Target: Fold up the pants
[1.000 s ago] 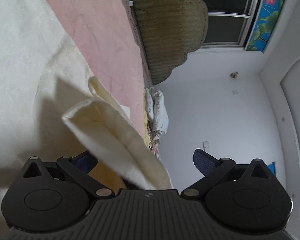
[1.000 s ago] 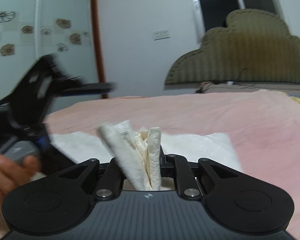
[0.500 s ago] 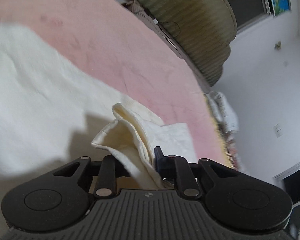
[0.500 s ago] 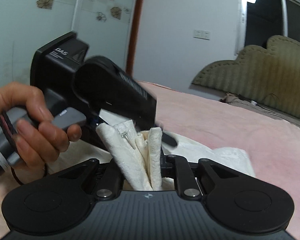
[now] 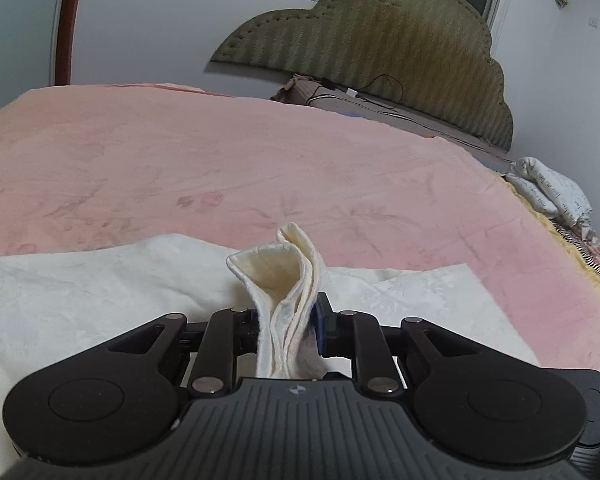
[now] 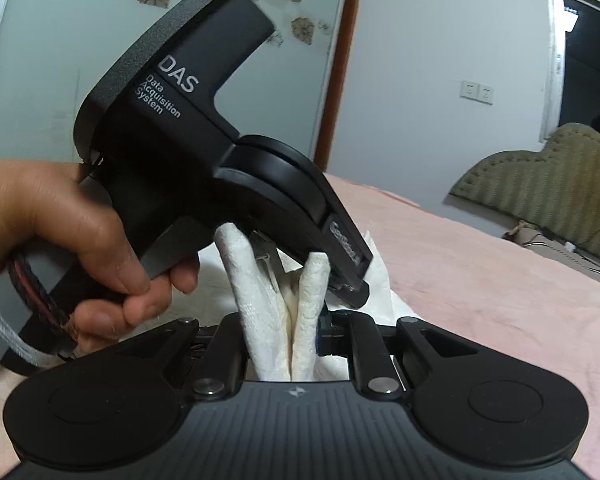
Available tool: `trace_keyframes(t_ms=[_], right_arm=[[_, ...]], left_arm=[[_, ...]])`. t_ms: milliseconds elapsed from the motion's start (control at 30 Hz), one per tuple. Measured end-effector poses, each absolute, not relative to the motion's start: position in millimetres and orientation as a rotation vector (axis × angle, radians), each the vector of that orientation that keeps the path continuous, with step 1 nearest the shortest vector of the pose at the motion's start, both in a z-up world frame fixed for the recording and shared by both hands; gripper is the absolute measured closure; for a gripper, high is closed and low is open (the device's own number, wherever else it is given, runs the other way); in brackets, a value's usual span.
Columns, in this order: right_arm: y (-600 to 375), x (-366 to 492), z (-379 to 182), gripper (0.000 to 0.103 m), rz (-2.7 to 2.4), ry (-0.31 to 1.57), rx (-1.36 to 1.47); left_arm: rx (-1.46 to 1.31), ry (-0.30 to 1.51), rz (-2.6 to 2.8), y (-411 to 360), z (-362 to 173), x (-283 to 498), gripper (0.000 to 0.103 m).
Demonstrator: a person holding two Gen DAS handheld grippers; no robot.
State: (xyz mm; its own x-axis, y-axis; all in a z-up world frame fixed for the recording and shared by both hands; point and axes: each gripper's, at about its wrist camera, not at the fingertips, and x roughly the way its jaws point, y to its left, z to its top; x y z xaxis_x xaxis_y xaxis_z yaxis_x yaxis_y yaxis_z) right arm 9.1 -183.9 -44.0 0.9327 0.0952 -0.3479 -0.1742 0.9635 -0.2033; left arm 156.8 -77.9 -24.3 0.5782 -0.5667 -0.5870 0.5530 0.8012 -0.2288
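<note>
Left wrist view: the left claw [image 5: 286, 330] pinches a bunched fold of the cream pants [image 5: 100, 292], which lie spread left to right across the near part of the pink bed [image 5: 260, 168]. An olive headboard [image 5: 380, 52] stands far right; a printed pillow [image 5: 552, 192] lies at the right edge.

Right wrist view: the right claw [image 6: 282, 332] grips another upright fold of pants [image 6: 256, 292]. The left hand [image 6: 60, 240] holds the other gripper body [image 6: 204, 140] just beyond, blocking the far left.

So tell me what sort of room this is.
Most likely a bedroom at home. A bed with a pink cover fills the view, a scalloped padded headboard stands against the wall, and the cream pants lie spread on the bed for folding.
</note>
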Motion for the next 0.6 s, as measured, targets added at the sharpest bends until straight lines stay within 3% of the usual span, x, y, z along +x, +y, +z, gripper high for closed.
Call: trace_keyframes(t_ms=[67, 133, 233, 300, 467, 600], right_arm=[[-180, 15, -48, 0.090, 0.149, 0.357, -0.241], [-177, 25, -54, 0.088, 0.162, 0.407, -0.245], [-179, 33, -56, 0.073, 0.166, 0.480, -0.236], [-180, 22, -50, 0.070, 0.189, 0.485, -0.217], [-197, -20, -26, 0.066, 0.382, 0.424, -0.065], [-202, -33, -18, 0.066, 0.293, 0.366, -0.102]], left_arm=[[-0.012, 0.704, -0.643, -75, -30, 158, 0.078], [-0.011, 0.736, -0.627, -75, -39, 162, 0.060], [-0.033, 0.744, -0.563, -61, -43, 164, 0.035], [-0.062, 0.722, -0.514, -46, -41, 166, 0.025], [-0.048, 0.691, -0.402, -23, -30, 169, 0.018], [0.179, 0.648, -0.352, -32, -29, 158, 0.015]])
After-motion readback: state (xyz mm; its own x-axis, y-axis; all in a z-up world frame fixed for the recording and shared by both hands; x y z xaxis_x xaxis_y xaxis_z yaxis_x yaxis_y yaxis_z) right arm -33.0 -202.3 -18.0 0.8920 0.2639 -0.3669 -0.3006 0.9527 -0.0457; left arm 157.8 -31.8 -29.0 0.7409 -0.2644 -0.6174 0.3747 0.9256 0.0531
